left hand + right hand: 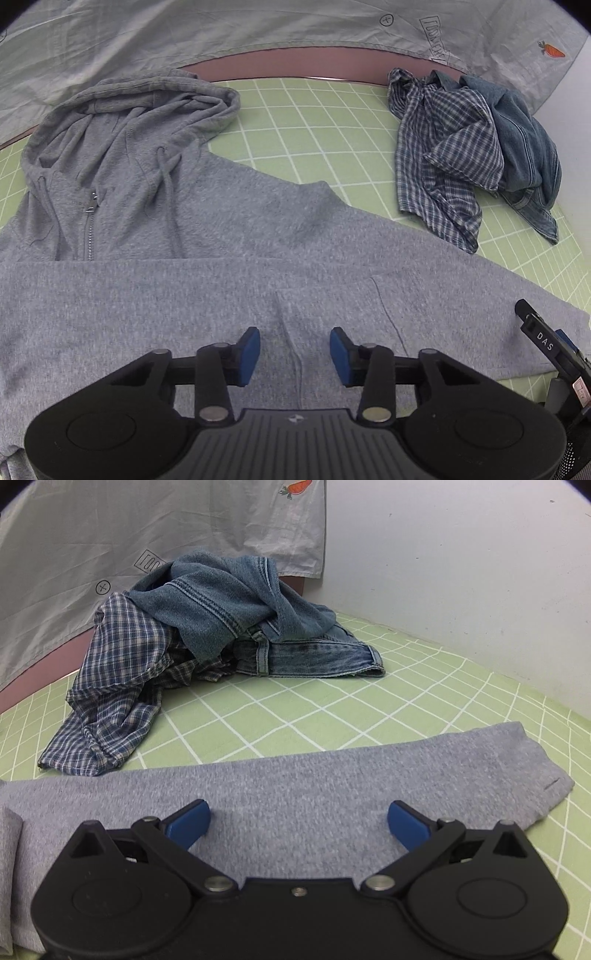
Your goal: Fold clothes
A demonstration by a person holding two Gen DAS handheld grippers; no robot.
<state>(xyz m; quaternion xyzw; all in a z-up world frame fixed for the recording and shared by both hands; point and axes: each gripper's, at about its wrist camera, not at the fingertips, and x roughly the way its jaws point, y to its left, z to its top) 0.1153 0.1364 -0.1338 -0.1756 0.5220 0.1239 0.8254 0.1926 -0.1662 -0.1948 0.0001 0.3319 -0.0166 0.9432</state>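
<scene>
Looks like a staged data-collection setup in a plain room, not a lived-in home. Work surface is a green grid mat (369, 709) with white lines, like a cutting mat, laid over a pinkish tabletop edge (280, 64). Behind the mat hangs a wrinkled pale sheet (184, 33) with hand-drawn marks and a small carrot print (551, 50); right of the sheet, a bare white wall (461, 572). Laundry is heaped on the mat's far side: plaid shirt (122, 686), denim jeans (236, 605).
</scene>
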